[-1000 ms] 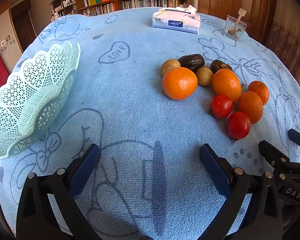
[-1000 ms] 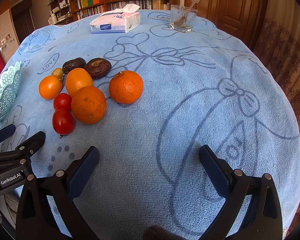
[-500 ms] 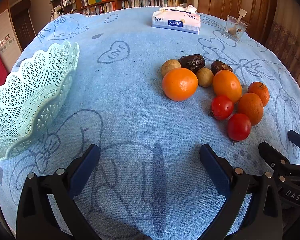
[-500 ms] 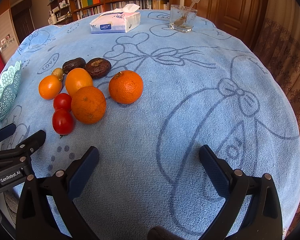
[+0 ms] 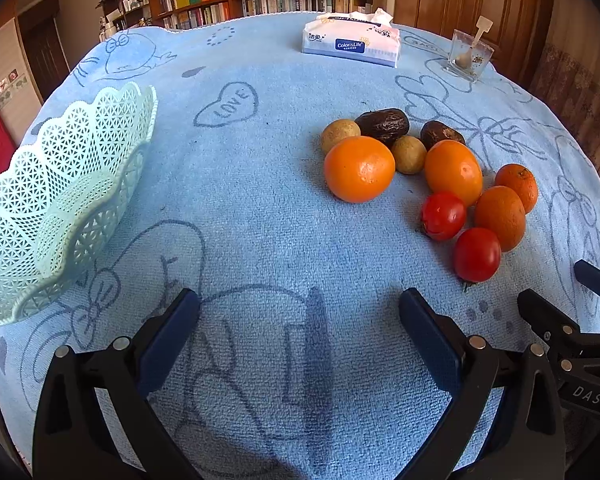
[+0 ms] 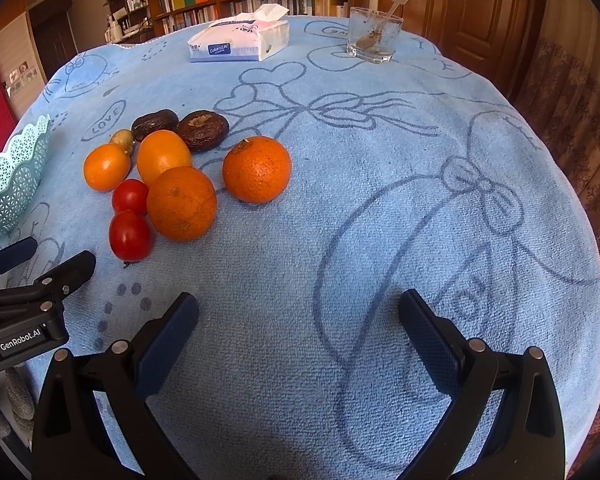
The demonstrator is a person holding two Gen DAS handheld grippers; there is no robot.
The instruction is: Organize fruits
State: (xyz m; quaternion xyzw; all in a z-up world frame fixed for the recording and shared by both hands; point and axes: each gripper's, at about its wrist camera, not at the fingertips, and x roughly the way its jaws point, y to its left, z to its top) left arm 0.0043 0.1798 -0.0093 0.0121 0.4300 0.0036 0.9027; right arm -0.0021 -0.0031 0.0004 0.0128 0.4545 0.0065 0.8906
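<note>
Both the left gripper [image 5: 299,322] and right gripper [image 6: 298,324] hover with fingers spread and empty, near the fruits [image 5: 424,178] clustered on the cloth, well right of the empty basket [image 5: 56,208], seemingly poised for a first pick.

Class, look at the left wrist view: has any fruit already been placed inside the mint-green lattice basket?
No: the basket shows only its bare lattice, while the fruit all lies clustered on the blue cloth well to its right.
</note>
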